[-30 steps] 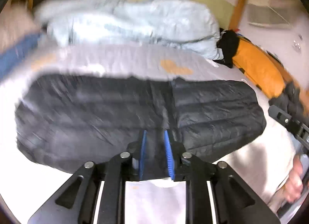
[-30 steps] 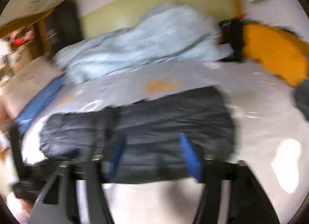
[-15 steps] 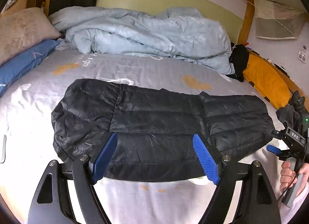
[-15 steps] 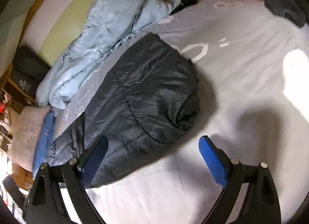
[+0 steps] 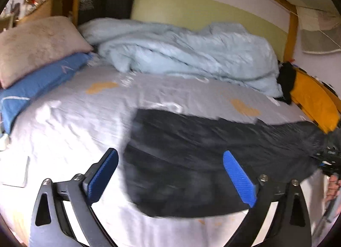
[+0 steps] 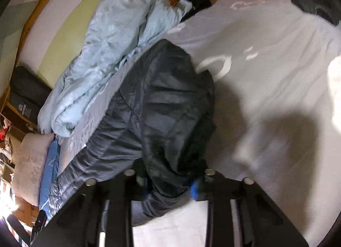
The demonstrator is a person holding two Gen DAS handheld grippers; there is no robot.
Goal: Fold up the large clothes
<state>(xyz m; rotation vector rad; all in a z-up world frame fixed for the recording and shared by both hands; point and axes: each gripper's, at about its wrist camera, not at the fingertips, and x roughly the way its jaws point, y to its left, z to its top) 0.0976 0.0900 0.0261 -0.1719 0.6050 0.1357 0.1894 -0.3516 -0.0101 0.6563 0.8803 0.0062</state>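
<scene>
A black quilted jacket (image 5: 213, 157) lies stretched across the grey bed sheet (image 5: 70, 123). My left gripper (image 5: 170, 154) hovers over its near left part with the jaws still opening; the blue pads (image 5: 102, 174) stand wide apart and touch no fabric. In the right wrist view the jacket (image 6: 166, 106) runs away from me, and its near end is bunched between the closing jaws of my right gripper (image 6: 170, 185), with the pads pressing on the fabric. That right gripper (image 5: 328, 157) also shows at the jacket's far right end, with a hand (image 5: 333, 185) below it.
A crumpled light blue duvet (image 5: 191, 55) fills the back of the bed. A beige pillow (image 5: 36, 44) on a blue pillow (image 5: 38, 80) lies at the left. An orange cushion (image 5: 313, 102) and a black garment (image 5: 286, 80) sit at the right edge.
My left gripper let go of the jacket's near edge, opened wide and shifted left. My right gripper rolled, sank to the jacket's right end and closed on it.
</scene>
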